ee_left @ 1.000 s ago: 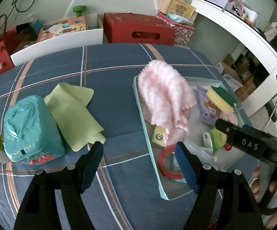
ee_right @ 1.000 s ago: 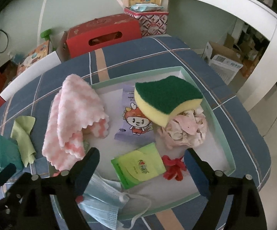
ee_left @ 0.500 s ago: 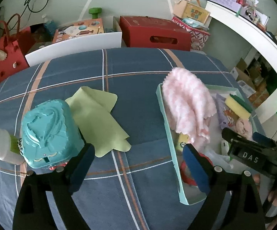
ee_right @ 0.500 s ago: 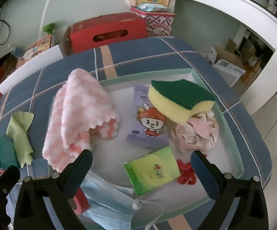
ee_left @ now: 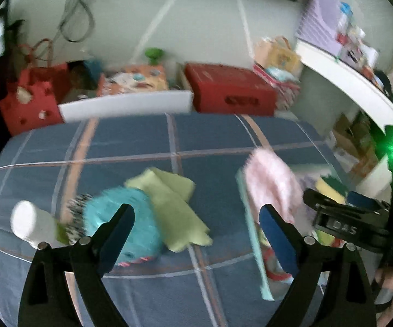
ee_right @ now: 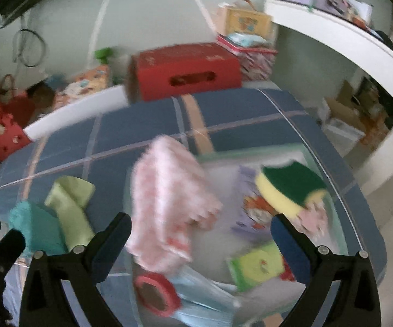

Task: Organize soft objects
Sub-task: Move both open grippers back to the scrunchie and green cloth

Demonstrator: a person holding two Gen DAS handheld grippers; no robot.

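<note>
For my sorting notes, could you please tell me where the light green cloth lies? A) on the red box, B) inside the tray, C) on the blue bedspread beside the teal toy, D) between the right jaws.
C: the green cloth lies flat on the bedspread, against the teal toy, outside the tray.

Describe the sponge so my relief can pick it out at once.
Start at the shallow pale-green tray on the blue plaid tabletop. Toward the tray's far right side, the sponge rests partly on a crumpled pink cloth. It is the only block shape there: dark green on top, yellow foam below, unlike the fluffy pink towel draped over the tray's left rim.
</note>
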